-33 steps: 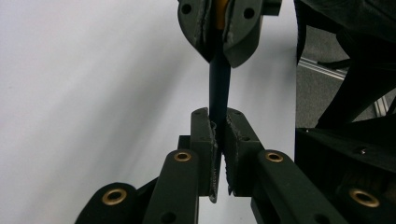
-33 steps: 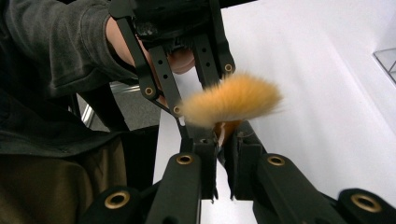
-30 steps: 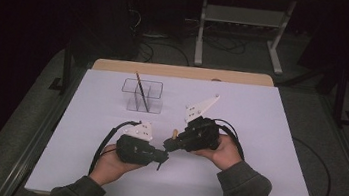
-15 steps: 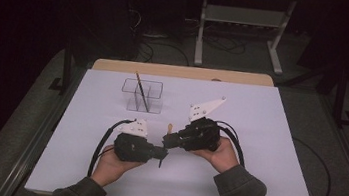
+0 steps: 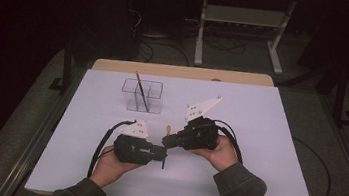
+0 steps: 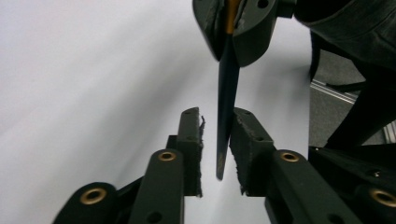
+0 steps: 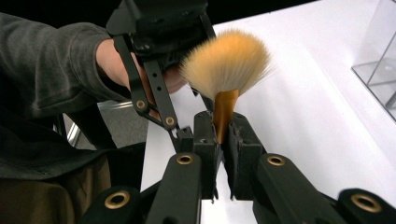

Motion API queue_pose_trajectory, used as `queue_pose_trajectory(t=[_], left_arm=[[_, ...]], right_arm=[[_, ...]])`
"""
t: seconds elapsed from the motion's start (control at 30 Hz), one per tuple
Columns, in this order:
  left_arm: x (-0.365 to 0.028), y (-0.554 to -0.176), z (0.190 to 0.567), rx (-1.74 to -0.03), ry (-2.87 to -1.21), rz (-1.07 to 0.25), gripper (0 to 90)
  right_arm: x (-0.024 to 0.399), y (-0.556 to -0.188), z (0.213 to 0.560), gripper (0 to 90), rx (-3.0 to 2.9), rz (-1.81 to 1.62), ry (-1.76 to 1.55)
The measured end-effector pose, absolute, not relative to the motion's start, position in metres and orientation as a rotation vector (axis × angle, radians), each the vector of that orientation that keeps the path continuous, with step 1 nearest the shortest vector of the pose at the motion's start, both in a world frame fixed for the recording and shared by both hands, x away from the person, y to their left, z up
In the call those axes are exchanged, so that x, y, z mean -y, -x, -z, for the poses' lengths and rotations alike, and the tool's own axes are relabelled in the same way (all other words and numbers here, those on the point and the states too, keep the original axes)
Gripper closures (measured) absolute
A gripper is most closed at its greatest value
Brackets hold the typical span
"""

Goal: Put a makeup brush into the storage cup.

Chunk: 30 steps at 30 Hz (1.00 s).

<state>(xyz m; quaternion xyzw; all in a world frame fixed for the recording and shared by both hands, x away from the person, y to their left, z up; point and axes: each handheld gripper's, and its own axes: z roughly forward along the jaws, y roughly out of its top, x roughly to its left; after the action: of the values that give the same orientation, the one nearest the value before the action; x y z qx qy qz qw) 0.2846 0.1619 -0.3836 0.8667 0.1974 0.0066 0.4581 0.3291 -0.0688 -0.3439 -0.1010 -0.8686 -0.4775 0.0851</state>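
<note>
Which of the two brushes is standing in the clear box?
The thin dark brush leaning in the clear box. The other, the fluffy orange brush, is clamped by the right gripper.

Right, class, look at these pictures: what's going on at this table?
A person is passing a makeup brush from one claw to the other. The right claw is shut on its gold ferrule. The left claw has just been opening, with the dark handle hanging between its jaws, ungripped. A clear organiser behind already holds another brush.
</note>
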Motion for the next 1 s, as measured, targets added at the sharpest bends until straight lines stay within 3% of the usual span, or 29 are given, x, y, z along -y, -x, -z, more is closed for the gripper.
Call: queue_pose_trajectory(t=[1.0], left_arm=[[-0.194,-0.274,0.398,-0.582,-2.145,-0.112,64.4]], right_arm=[[0.074,-0.344,0.351,82.6,2.641,1.310,0.402]])
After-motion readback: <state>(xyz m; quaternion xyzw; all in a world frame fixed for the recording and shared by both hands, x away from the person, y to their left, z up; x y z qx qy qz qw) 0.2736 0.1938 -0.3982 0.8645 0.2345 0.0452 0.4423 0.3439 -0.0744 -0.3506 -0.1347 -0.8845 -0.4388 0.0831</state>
